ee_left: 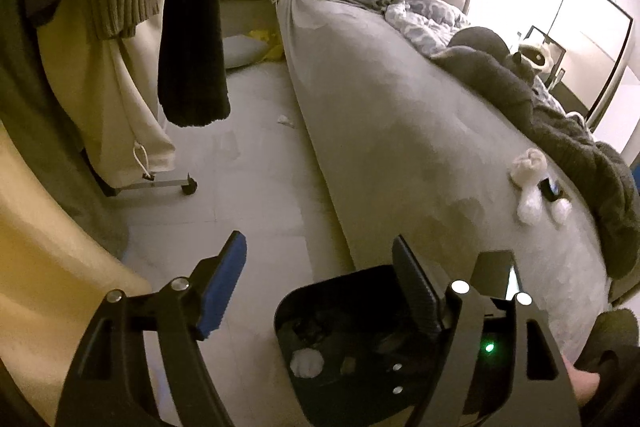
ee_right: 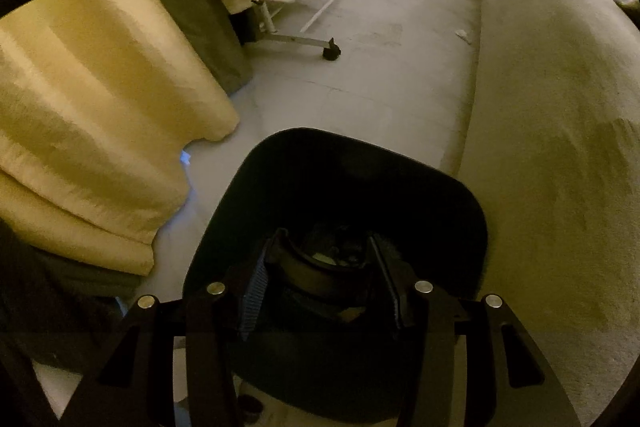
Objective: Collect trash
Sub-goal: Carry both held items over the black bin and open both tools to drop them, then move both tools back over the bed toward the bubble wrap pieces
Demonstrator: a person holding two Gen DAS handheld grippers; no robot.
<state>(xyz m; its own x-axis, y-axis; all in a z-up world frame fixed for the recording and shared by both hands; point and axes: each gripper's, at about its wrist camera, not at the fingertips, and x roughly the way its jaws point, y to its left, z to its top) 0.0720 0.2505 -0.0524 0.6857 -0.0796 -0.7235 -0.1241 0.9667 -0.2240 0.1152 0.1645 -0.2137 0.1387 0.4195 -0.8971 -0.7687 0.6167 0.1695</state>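
A black bin (ee_left: 290, 301) stands on the floor beside the bed. A white tissue wad (ee_left: 306, 363) and dark scraps lie inside it. My left gripper (ee_left: 320, 243) hangs open above the bin's near side, with nothing between its fingers. In the right wrist view my right gripper (ee_right: 326, 239) sits over the bin's (ee_right: 460, 211) mouth, shut on a dark round cup (ee_right: 320, 273) tilted between the pads. Several white tissue wads (ee_left: 528, 163) lie on the bed's edge. Another crumpled tissue (ee_left: 286, 119) lies on the floor by the bed's side, also seen as a tissue (ee_right: 462, 35) in the right wrist view.
A grey bed (ee_left: 400, 115) with dark blankets (ee_left: 560, 131) fills the right. Hanging clothes (ee_left: 192, 27) and a wheeled rack foot (ee_left: 188, 185) stand left. A yellow curtain (ee_right: 100, 107) hangs close on the left. A pillow (ee_left: 240, 51) lies on the floor at the back.
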